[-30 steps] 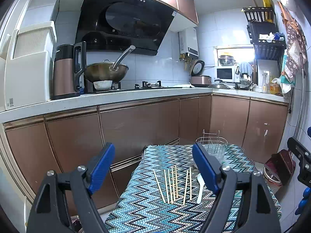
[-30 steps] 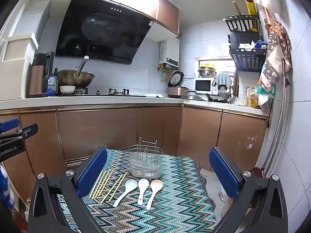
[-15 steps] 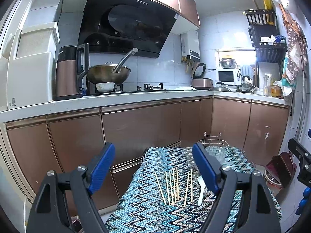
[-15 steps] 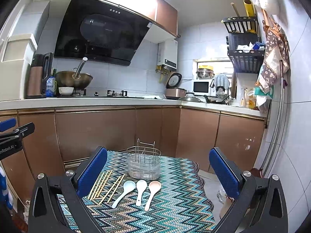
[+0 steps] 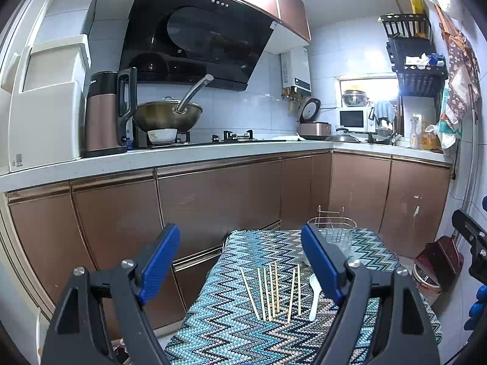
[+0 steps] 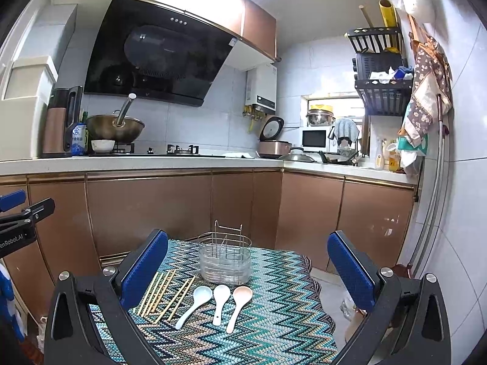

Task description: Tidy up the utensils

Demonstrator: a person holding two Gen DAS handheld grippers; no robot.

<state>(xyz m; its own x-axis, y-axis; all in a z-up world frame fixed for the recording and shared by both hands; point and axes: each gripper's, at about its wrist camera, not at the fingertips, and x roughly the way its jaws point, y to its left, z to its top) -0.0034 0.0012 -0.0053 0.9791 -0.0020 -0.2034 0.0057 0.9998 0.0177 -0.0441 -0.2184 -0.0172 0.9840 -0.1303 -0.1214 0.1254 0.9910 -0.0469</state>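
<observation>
you held both tools above the zigzag cloth (image 6: 274, 319): your left gripper (image 5: 240, 261) was spread wide and empty, your right gripper (image 6: 248, 266) likewise. chopsticks (image 6: 164, 292) lay left of three spoons (image 6: 220, 304), just before the wire holder (image 6: 225, 261).

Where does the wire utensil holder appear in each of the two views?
Left wrist view: utensil holder right of centre, at the table's far end, partly behind the left gripper's right finger.
Right wrist view: utensil holder near centre, fully visible, behind three spoons.
Shared landmark: the chopsticks on the zigzag cloth.
</observation>
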